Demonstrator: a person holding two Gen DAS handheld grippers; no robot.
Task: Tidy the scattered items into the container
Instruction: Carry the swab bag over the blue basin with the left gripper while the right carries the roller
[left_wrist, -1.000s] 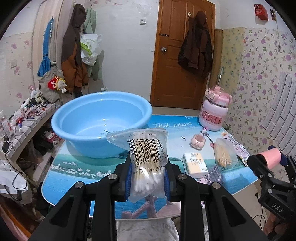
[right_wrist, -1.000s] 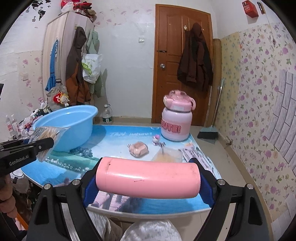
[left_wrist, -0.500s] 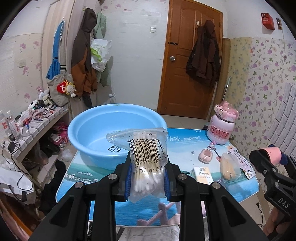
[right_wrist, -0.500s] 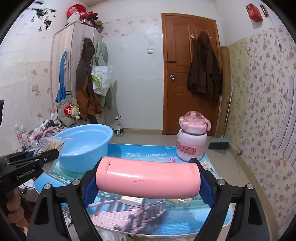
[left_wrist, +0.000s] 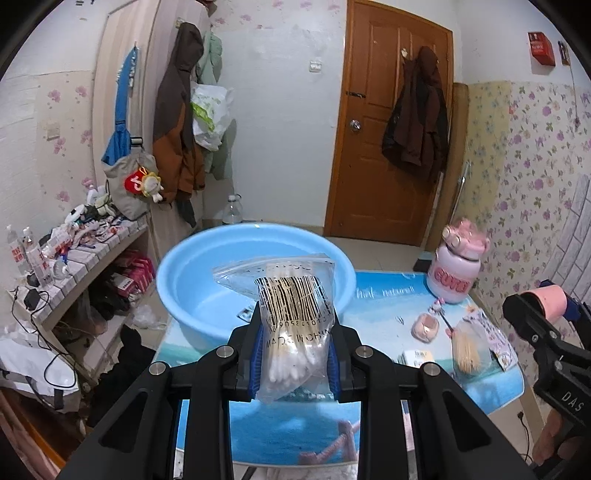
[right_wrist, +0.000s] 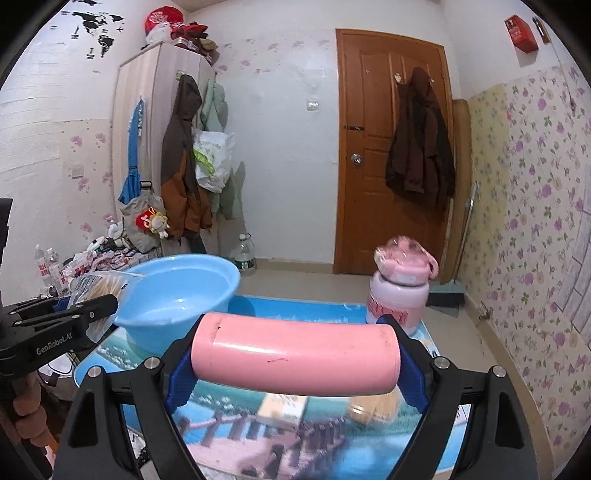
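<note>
- Left wrist view: the left gripper (left_wrist: 294, 350) is clenched on a clear bag of cotton swabs (left_wrist: 293, 332), its blue pads pressing the bag's lower half from both sides; the bag stands upright, its sealed top reaching in front of the blue basin (left_wrist: 255, 280)
- The blue basin sits on the table (left_wrist: 384, 306), at its far left corner; a small dark packet lies inside the basin, near its front wall
- To the right of the basin, at the far right corner of the table, stands a pink and white bottle (left_wrist: 458, 269)
- Further right of the basin and nearer the camera lie a small pink case (left_wrist: 426, 326), a bag of wooden sticks (left_wrist: 469, 345) and a small white box (left_wrist: 419, 357), all on the table
- Right wrist view: the right gripper (right_wrist: 295, 360) grasps a pink cylinder (right_wrist: 295, 356) endwise, one pad on each end, the cylinder lying level across the jaws
- In this view the basin (right_wrist: 177, 295) is to the left of the cylinder and beyond it; the left gripper with its bag is just left of the basin's rim
- A person's hand (right_wrist: 27, 410) holds the left gripper's handle, below and left of the basin
</note>
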